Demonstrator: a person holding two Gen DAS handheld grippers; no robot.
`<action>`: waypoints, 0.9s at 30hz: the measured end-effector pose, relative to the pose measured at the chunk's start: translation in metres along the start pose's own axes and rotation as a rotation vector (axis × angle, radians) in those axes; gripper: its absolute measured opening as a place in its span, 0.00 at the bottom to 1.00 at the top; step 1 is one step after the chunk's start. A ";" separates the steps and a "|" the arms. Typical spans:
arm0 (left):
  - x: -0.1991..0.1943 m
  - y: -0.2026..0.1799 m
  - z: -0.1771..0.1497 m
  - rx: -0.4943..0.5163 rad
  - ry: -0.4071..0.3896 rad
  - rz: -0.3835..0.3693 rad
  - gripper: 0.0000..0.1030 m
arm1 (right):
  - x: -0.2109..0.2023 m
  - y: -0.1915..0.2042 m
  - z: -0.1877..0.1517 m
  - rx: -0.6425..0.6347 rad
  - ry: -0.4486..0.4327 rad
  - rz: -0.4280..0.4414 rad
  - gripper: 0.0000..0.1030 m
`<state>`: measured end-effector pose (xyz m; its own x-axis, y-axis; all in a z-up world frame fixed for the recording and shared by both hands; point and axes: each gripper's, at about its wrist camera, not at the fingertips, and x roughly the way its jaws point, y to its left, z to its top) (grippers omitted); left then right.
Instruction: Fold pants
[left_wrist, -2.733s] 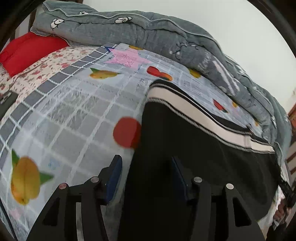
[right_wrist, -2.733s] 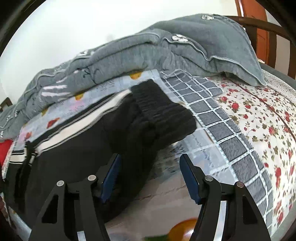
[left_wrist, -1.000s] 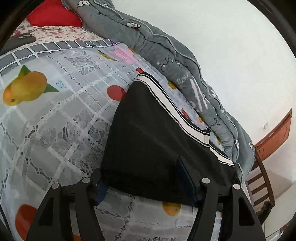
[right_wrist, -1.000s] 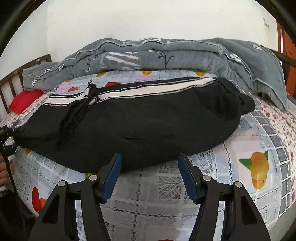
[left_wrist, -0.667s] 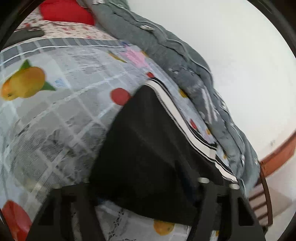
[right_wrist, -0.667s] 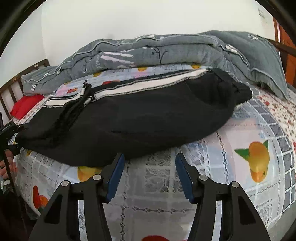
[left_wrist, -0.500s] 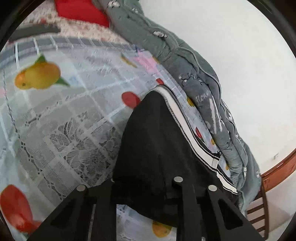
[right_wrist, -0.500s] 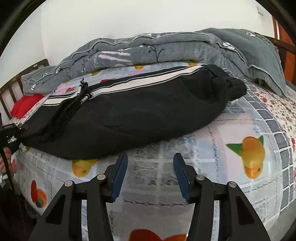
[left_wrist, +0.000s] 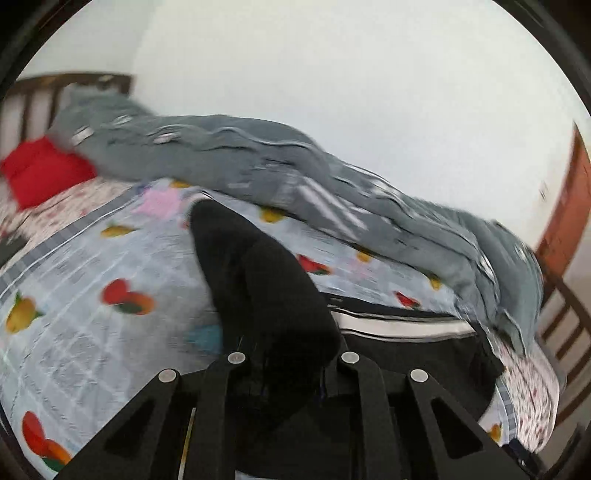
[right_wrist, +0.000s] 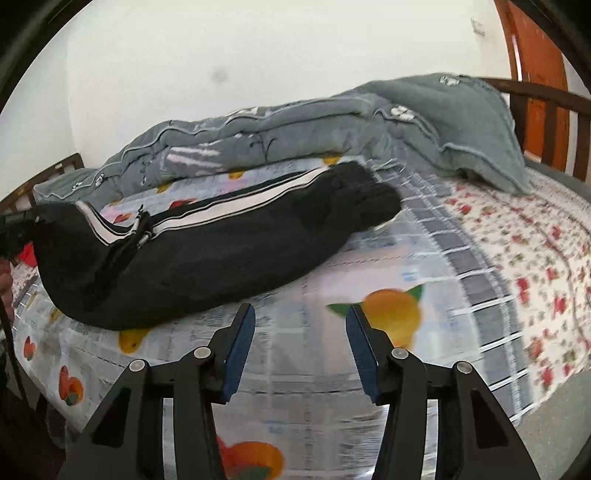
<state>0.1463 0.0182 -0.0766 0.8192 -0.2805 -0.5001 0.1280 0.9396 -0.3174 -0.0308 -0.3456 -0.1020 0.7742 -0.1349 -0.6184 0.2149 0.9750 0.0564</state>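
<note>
Your left tongs (left_wrist: 291, 373) are clamped on a bunched fold of the black knit pants with white side stripes (right_wrist: 207, 251), lifting that end clear of the fruit-print bedsheet (right_wrist: 369, 258). Your right tongs (right_wrist: 300, 347) gape wide, holding nothing, hovering over the bedsheet just beside the pants' near edge. The pants lie lengthwise near the rumpled grey quilt (right_wrist: 332, 125).

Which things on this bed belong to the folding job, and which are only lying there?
For the job:
- black pants
- left hand-held gripper, shut on the pants, one end raised
- right hand-held gripper, open, holding nothing

Only lying about:
- grey quilt
- red pillow
- fruit-print sheet
</note>
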 end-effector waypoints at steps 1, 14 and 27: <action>0.003 -0.015 -0.001 0.019 0.004 -0.008 0.16 | -0.003 -0.005 0.001 0.000 -0.009 -0.017 0.50; 0.078 -0.170 -0.081 0.131 0.237 -0.276 0.16 | -0.030 -0.074 -0.004 0.023 0.006 -0.099 0.50; 0.065 -0.146 -0.077 0.119 0.285 -0.393 0.38 | -0.011 -0.051 0.010 -0.002 0.060 -0.046 0.50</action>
<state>0.1380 -0.1528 -0.1246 0.5132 -0.6445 -0.5668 0.4727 0.7634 -0.4402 -0.0442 -0.3961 -0.0902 0.7261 -0.1691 -0.6664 0.2487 0.9682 0.0253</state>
